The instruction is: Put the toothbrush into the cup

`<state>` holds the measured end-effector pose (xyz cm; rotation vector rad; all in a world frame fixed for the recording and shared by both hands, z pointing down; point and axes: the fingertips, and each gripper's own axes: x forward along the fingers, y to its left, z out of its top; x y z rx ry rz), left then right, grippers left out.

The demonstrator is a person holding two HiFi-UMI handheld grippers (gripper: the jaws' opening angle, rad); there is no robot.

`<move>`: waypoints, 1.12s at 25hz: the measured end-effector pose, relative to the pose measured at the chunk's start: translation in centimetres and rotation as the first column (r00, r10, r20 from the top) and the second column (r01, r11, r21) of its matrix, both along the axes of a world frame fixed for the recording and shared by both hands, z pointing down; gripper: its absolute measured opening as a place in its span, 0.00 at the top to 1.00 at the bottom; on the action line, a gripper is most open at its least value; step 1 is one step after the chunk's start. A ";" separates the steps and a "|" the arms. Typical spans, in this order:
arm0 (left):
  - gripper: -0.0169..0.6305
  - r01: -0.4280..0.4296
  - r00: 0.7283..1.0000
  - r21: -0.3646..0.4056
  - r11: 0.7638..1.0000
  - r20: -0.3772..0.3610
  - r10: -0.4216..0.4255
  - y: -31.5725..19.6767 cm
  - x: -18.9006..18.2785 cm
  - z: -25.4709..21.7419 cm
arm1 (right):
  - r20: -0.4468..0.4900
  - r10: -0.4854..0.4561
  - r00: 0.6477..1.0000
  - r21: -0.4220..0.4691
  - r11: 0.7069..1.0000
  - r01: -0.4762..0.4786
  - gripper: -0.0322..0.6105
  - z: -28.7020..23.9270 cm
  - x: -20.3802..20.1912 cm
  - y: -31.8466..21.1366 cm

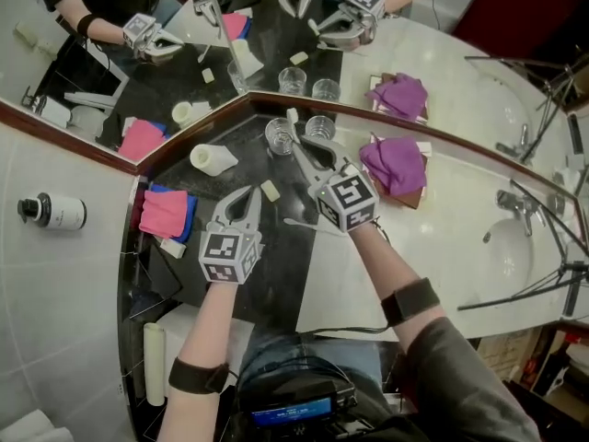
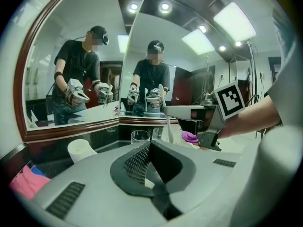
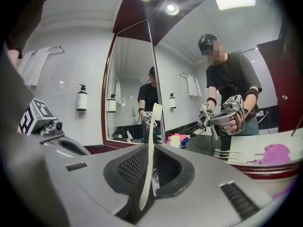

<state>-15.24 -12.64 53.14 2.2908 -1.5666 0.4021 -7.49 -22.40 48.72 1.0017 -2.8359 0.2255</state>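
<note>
A white pump bottle with a black cap (image 1: 53,212) sits on the tiled wall well to the left of the left gripper's fingers. Nearer them, a pink cloth on a blue cloth (image 1: 164,213) lies on the dark stone tabletop (image 1: 281,270), and a white opaque cup (image 1: 213,159) stands beyond and left of the fingertips. The left gripper (image 2: 149,148) has its fingers closed together with nothing between them, above the dark tabletop. A small cream block (image 1: 270,190) lies just right of those fingers. The right gripper (image 3: 151,157) has its fingers clamped on the handle of a cream plastic toothbrush (image 3: 151,136), which stands up between them with its bristle head uppermost, past the fingertips. In the head view that head sits above the gap between two clear glass cups (image 1: 279,134), which stand side by side against the mirror frame just ahead of the right fingers. To the right of those fingers, a purple cloth (image 1: 394,162) rests on a brown tray, and further right is a white basin with a chrome tap (image 1: 515,205)
</note>
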 end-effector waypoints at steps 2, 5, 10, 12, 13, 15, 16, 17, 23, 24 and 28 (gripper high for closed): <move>0.97 -0.001 1.000 0.010 1.000 0.003 0.001 -1.6 -0.3 0.0 | 0.000 -0.002 1.000 0.011 1.000 0.002 0.86 -0.2 -1.3 -1.6; 0.97 -0.002 1.000 0.017 1.000 0.003 0.002 -3.6 -0.7 0.1 | 0.001 0.003 1.000 0.017 1.000 -0.003 0.86 0.0 -2.7 -3.7; 0.97 -0.003 1.000 0.022 1.000 0.004 0.003 -5.6 -1.2 0.4 | 0.010 0.010 1.000 0.010 1.000 -0.010 0.86 0.2 -4.0 -5.6; 0.97 -0.002 1.000 0.030 1.000 -0.001 0.002 -6.3 -1.4 0.4 | 0.015 0.015 1.000 0.012 1.000 -0.015 0.86 0.3 -4.4 -6.3; 0.97 -0.001 1.000 0.033 0.999 -0.003 0.001 -6.6 -1.5 0.4 | 0.016 0.019 1.000 0.015 1.000 -0.019 0.86 0.3 -4.5 -6.7; 0.97 0.004 1.000 0.033 0.999 -0.008 -0.004 -7.1 -1.7 0.6 | 0.014 0.022 1.000 0.018 1.000 -0.022 0.86 0.4 -4.9 -7.4; 0.97 0.008 1.000 0.031 0.999 -0.010 -0.008 -7.3 -1.9 0.7 | 0.011 0.021 1.000 0.019 1.000 -0.022 0.86 0.5 -5.1 -7.7; 0.97 0.011 1.000 0.029 1.000 -0.012 -0.011 -7.5 -2.0 0.8 | 0.007 0.020 1.000 0.019 1.000 -0.020 0.86 0.6 -5.3 -7.9; 0.97 0.018 1.000 0.025 1.000 -0.023 -0.017 -8.5 -2.2 1.6 | -0.022 0.023 0.999 -0.005 1.000 -0.023 0.86 3.1 -6.2 -8.6; 0.97 0.019 1.000 0.023 1.000 -0.025 -0.019 -8.5 -2.3 1.7 | -0.031 0.024 0.999 -0.010 1.000 -0.024 0.86 3.7 -6.3 -8.5; 0.97 0.032 0.999 0.014 0.999 -0.033 -0.031 -8.5 -2.7 2.5 | -0.081 0.021 0.996 -0.018 1.000 -0.023 0.86 5.7 -6.5 -8.5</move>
